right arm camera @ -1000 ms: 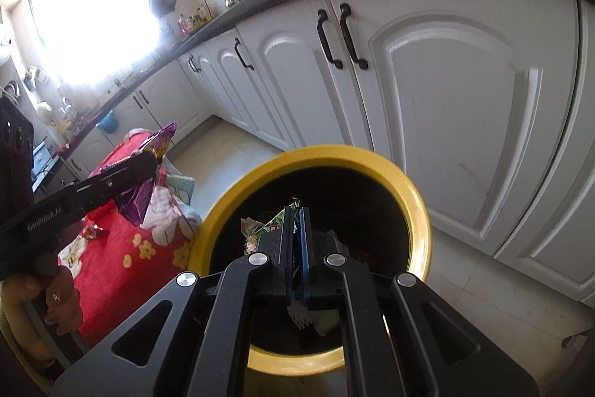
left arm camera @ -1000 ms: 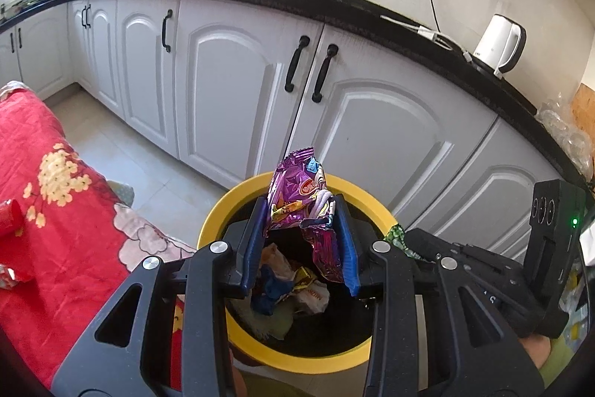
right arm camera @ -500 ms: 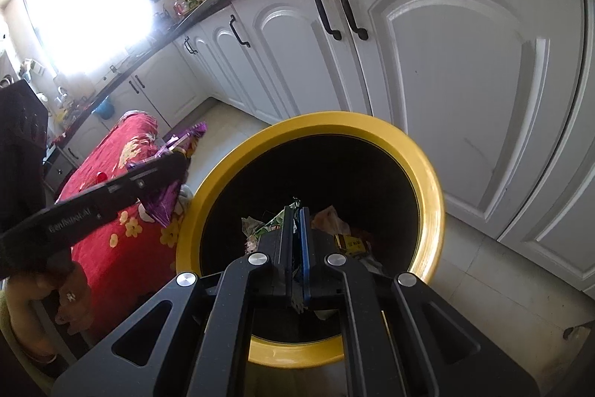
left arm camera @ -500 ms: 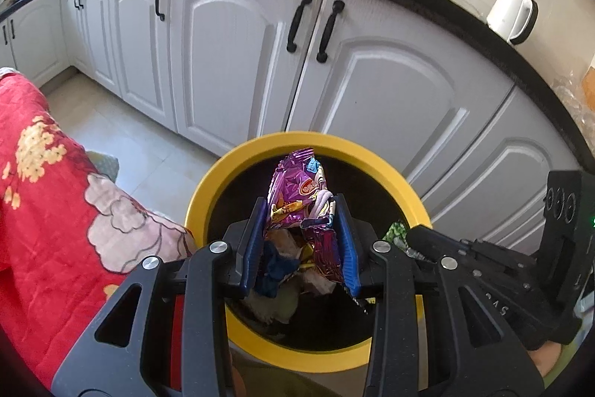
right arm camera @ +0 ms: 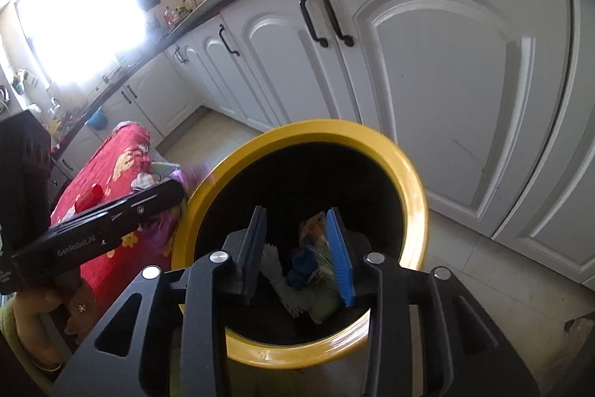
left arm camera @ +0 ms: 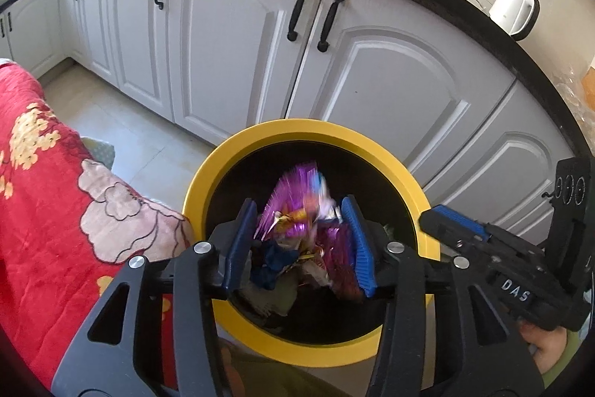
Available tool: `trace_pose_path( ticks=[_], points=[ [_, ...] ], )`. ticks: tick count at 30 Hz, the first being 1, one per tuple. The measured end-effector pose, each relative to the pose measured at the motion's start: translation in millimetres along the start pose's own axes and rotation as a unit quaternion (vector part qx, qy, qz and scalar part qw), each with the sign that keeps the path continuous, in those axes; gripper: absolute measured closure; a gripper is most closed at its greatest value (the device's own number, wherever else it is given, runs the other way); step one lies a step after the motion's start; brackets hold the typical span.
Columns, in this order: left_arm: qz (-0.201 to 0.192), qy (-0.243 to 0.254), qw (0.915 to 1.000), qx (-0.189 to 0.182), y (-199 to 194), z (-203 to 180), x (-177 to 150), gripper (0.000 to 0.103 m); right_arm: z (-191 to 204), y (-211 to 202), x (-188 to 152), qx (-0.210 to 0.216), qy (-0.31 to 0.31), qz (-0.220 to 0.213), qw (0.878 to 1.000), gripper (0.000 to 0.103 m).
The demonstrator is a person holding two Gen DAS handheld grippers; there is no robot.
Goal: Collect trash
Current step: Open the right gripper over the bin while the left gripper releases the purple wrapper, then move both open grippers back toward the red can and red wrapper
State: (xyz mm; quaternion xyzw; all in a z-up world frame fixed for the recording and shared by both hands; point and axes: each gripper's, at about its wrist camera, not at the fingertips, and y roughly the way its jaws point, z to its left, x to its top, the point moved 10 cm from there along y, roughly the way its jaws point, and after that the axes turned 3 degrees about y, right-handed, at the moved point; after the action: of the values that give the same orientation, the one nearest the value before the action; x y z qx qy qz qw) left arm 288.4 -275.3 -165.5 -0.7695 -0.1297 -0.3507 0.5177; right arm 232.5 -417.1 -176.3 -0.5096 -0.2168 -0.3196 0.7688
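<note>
Change: both pairs of fingers have spread since half a second ago — the left gripper (left arm camera: 303, 240) was pinching the purple snack wrapper (left arm camera: 297, 207), and the right gripper (right arm camera: 297, 255) was pressed shut.
Left fingers: wide now, with the wrapper blurred between them and gripped by neither pad; it looks to be dropping.
Right fingers: wide too, holding nothing, poised over the mouth of the bin.
Wrapper: directly above the opening of the yellow-rimmed trash bin (left arm camera: 230, 151), inside the ring of the rim as the left wrist view shows it.
Bin contents: crumpled wrappers, one blue (right arm camera: 303, 265), already lie at the bottom.
Meaning: this piece counts as delivered, judging by its place over the opening — the release is the last act of this round.
Next: a red object (right arm camera: 89, 198) lies on the red floral cloth (left arm camera: 41, 181) beside the bin; whether it is trash I cannot tell.
</note>
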Motion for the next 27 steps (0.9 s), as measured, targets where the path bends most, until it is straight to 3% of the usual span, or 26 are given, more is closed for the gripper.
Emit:
trace_pose_path(
  ticks=[7, 11, 27],
  points=[
    [-0.010, -0.014, 0.9998, 0.009, -16, 12, 0, 0.032, 6, -11, 9, -0.001, -0.001, -0.019, 1.000, 0.055],
    [-0.018, -0.018, 0.9995, 0.019, -30, 19, 1, 0.012, 15, -17, 14, -0.002, -0.011, -0.030, 0.999, 0.041],
    [-0.081, -0.034, 0.9930, 0.079, -106, 61, 6, 0.011, 73, -37, 26, 0.020, -0.069, -0.061, 0.996, 0.019]
  ],
)
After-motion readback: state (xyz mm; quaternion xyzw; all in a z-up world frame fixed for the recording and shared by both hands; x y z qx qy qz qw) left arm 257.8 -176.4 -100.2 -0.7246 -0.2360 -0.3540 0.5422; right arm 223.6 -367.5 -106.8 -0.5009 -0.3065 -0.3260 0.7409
